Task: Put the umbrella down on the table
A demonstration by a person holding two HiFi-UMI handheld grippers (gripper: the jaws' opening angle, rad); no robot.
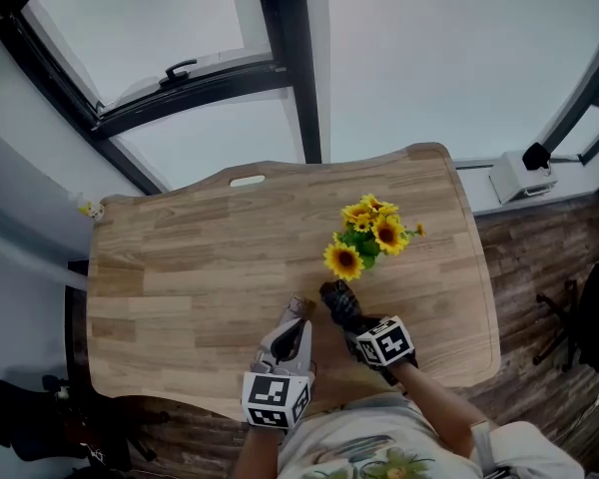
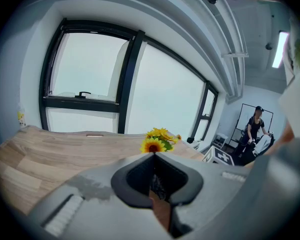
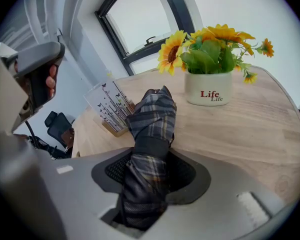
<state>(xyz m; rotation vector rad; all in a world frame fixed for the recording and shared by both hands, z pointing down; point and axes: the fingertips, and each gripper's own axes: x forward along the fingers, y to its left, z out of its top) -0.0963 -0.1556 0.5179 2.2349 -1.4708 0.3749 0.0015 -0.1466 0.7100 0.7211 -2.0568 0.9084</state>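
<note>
A folded dark plaid umbrella (image 3: 151, 116) sticks out of my right gripper (image 3: 150, 171), whose jaws are shut on its middle. In the head view the umbrella (image 1: 336, 299) slants down toward the wooden table (image 1: 180, 277) from the right gripper (image 1: 347, 317), near the front edge. Whether its end touches the wood I cannot tell. My left gripper (image 1: 296, 325) sits just to the left, shut on a clear butterfly-print sleeve with a brown end (image 3: 109, 108). In the left gripper view that brown end (image 2: 160, 210) shows between the jaws of the left gripper (image 2: 157, 184).
A white pot of sunflowers (image 1: 365, 239) stands just beyond the umbrella; it also shows in the right gripper view (image 3: 208, 87). Windows run behind the table. A white box (image 1: 520, 177) sits on the sill at right, and a person (image 2: 253, 129) stands far off.
</note>
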